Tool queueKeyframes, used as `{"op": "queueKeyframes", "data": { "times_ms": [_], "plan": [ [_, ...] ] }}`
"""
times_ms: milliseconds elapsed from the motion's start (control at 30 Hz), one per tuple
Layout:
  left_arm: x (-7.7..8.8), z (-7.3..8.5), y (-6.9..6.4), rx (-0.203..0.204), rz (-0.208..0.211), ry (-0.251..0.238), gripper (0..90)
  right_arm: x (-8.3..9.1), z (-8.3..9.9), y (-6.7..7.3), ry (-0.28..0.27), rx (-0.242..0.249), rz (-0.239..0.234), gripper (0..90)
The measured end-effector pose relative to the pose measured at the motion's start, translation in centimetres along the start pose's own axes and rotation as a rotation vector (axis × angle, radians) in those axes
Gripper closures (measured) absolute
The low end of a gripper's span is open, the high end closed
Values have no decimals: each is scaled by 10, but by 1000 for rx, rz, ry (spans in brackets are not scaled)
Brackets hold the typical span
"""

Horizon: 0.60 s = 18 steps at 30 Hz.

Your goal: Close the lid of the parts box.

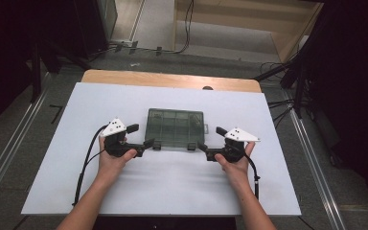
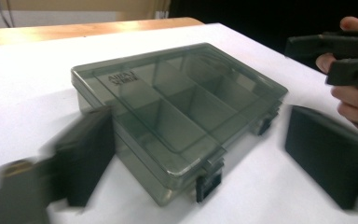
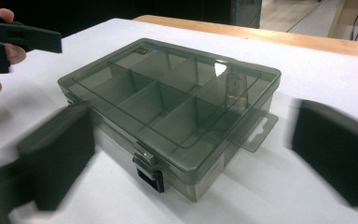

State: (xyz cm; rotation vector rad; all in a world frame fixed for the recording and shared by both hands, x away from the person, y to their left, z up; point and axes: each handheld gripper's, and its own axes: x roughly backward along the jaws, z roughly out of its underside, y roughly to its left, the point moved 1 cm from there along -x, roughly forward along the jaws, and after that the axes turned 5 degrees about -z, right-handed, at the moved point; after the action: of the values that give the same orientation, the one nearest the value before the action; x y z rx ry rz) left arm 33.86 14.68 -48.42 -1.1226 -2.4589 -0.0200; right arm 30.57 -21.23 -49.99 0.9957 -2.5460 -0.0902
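step: unlatching organizer box [image 1: 176,127] | left gripper [image 1: 143,139], right gripper [image 1: 207,140]: wide open, empty, flanking box's front latches [image 3: 150,173] | advice: steady box, lift latches evenly

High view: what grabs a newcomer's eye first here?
The smoky clear plastic box with inner dividers sits shut in the middle of the white table, two dark latches on its near edge. Flanking it, the left gripper and right gripper are held in the person's hands, jaws open and aimed at the box's near corners without touching it.
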Motion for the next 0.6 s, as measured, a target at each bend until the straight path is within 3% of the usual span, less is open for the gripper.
{"op": "queueKeyframes", "data": {
  "times_ms": [33, 600],
  "plan": [
    [1, 0, 0, -5, 3, -3, 0, 2, 0, -1, -3, -4, -2, 0],
    [20, 8, -3, -32, -27, -14, 0, 15, 4, -3, -17, 2, 23, 0]
  ]
}}
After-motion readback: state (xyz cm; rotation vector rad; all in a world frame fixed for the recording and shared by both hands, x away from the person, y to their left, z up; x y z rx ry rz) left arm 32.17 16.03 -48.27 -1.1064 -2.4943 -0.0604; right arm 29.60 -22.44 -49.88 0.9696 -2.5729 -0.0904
